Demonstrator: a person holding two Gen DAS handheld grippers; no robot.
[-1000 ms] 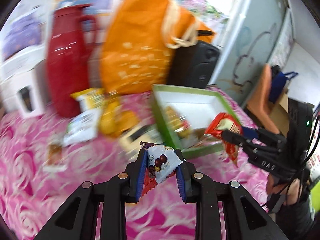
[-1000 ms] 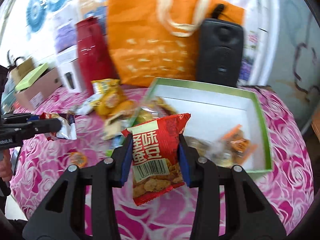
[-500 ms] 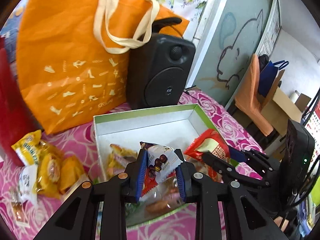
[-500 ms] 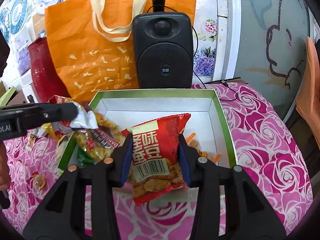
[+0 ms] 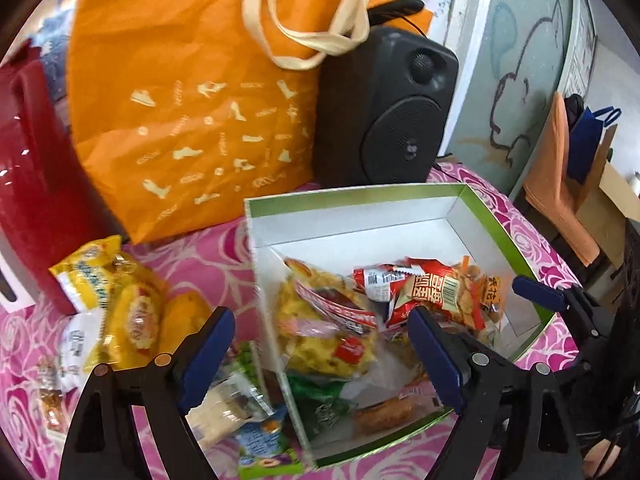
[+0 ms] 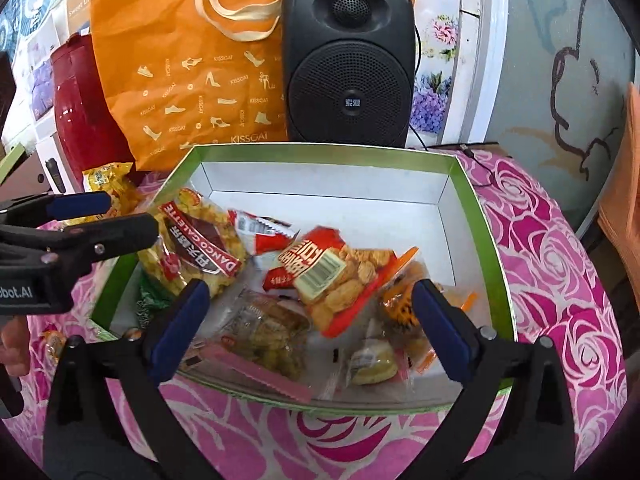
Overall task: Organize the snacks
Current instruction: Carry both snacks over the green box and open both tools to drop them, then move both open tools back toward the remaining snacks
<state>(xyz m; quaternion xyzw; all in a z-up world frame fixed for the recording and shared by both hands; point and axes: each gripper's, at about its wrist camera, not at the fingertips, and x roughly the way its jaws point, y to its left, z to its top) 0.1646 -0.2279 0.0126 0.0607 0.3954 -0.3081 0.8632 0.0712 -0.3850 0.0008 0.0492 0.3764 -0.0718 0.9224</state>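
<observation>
Red packet: crinkly foil, barcode up, lying in the box among other wrappers.
Box: shallow card, green rim, white inside, on the bench.
Left tongs: released, empty.
Right tongs: released, empty.

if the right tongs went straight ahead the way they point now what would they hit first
Most likely the red snack packet lying in the green box, centred between the open right tongs. Depth is uncertain; the black speaker stands behind the box.
</observation>
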